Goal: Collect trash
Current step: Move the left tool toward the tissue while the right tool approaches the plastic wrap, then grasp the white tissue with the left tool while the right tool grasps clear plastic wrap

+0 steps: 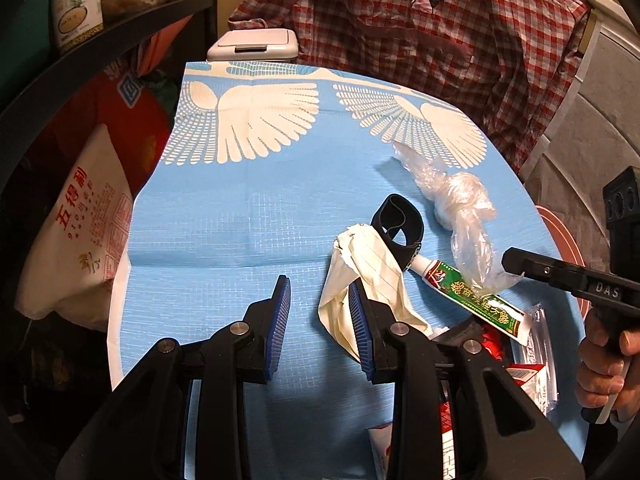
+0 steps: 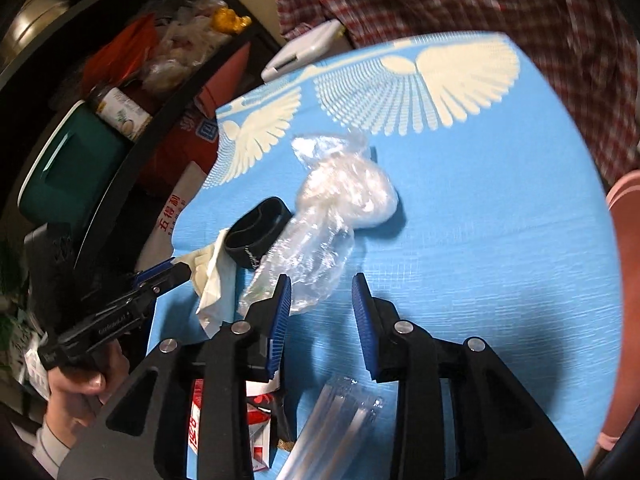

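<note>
Trash lies on a blue cloth with white wing prints (image 1: 224, 208). There is crumpled cream paper (image 1: 368, 264), a black band (image 1: 396, 216), a green and white tube (image 1: 472, 296) and a knotted clear plastic bag (image 1: 460, 200). My left gripper (image 1: 318, 284) is open over bare cloth, with the paper just outside its right finger. My right gripper (image 2: 321, 278) is open low over the cloth. The clear bag (image 2: 344, 196) reaches down to its left fingertip, and its lower edge lies partly between the jaws. Its tip (image 1: 516, 260) also shows beside the tube.
Red and white packs (image 1: 524, 376) and a clear plastic package (image 2: 340, 420) lie near the front edge. A white lidded bin (image 1: 256, 44) and a plaid shirt (image 1: 440, 40) stand behind the table. A printed white bag (image 1: 88, 232) and cluttered shelves sit at the left.
</note>
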Demonstrator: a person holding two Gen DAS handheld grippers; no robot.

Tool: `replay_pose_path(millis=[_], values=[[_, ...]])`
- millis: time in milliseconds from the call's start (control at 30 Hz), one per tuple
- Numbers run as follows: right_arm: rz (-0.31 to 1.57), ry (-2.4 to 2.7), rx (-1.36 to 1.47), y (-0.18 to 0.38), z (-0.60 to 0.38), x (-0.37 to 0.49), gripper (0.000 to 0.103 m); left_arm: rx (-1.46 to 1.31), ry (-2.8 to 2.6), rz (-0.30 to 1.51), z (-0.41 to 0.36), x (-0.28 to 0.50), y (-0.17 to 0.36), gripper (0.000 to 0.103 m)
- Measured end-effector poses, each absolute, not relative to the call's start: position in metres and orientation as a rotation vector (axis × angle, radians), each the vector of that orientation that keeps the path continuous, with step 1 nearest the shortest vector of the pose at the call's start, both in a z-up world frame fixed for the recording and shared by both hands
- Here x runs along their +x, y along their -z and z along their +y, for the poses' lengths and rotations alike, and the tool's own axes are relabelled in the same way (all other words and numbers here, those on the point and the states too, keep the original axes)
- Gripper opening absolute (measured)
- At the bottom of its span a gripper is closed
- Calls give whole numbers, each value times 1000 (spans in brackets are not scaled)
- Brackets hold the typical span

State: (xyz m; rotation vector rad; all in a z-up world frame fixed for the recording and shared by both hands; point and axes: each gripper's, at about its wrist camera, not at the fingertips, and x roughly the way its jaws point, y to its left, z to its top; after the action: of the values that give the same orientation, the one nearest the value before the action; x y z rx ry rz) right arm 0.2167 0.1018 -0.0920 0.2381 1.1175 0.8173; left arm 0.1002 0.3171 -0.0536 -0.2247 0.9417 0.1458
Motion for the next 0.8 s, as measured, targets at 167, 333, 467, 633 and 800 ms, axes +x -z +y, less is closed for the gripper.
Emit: replay_pose_path(millis=[167,333,467,633,800], values=[[1142,-835,271,95,103,220,34,-218,-145,950,315,104,56,30],[1156,-847,270,99,106,221,26,-202,-145,964,314,105,60,30],[1142,-849,259,97,106,219,2,-192,-161,966,315,105,61,20],[1083,-863,237,83,102,216,1,-199,-180,953,318,103,56,4],[1032,-867,217,70,96,214,1,-202,-195,935,320,101,50,3]])
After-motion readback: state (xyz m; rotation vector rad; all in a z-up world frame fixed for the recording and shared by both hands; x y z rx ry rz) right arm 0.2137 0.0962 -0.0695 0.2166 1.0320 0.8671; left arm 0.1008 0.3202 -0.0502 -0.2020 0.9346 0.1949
